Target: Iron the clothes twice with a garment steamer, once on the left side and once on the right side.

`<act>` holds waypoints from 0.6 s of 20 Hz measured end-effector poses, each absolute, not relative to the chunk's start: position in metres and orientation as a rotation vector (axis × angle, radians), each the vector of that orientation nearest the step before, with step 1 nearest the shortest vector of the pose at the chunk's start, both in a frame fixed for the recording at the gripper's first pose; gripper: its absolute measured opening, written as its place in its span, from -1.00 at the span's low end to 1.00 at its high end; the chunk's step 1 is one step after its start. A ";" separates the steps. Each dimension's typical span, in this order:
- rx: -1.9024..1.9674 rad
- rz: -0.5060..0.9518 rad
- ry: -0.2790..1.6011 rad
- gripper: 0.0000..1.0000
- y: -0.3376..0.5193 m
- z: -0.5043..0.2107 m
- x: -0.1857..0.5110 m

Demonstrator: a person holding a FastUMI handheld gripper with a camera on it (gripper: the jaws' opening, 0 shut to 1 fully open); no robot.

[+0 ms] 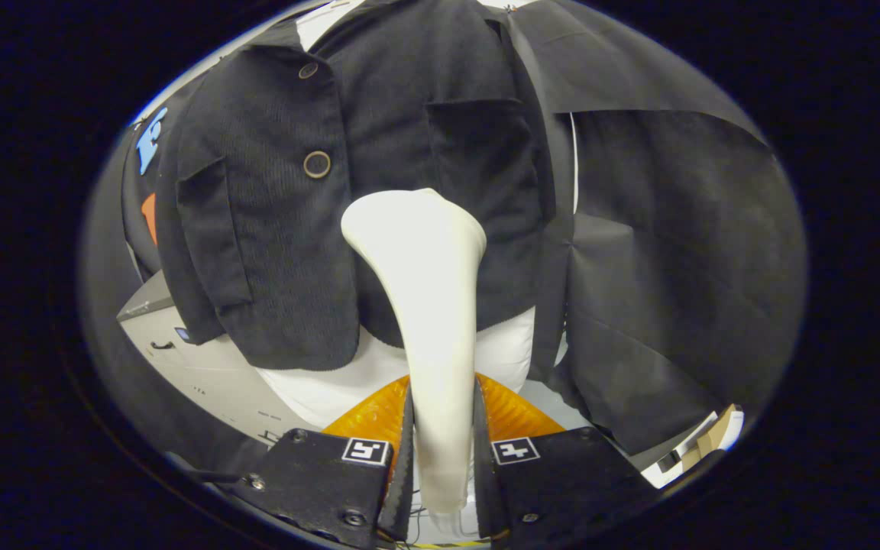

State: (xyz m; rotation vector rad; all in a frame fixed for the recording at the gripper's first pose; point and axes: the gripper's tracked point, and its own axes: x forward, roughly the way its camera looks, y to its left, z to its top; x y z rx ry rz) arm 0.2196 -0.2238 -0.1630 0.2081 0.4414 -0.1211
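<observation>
A dark corduroy jacket (295, 229) with round buttons and chest pockets hangs over a white garment (333, 386) straight ahead. My gripper (444, 451) is shut on the handle of a cream garment steamer (425, 260), both fingers pressing its sides. The steamer's wide head rises beyond the fingers and rests against or very close to the jacket's right front panel, just below the right chest pocket (478, 145). Whether the head touches the cloth I cannot tell.
A black sheet of cloth (677, 267) hangs to the right of the jacket. A grey cabinet or table (211, 374) stands low on the left. Some cardboard and white items (703, 443) lie low on the right.
</observation>
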 end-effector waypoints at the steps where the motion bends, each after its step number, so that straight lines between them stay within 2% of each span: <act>1: 0.216 -0.111 0.448 -0.29 -0.224 -0.166 0.220; 7: 0.235 -0.082 0.441 -0.29 -0.225 -0.156 0.198; 12: 0.222 -0.124 0.398 -0.29 -0.203 -0.144 0.162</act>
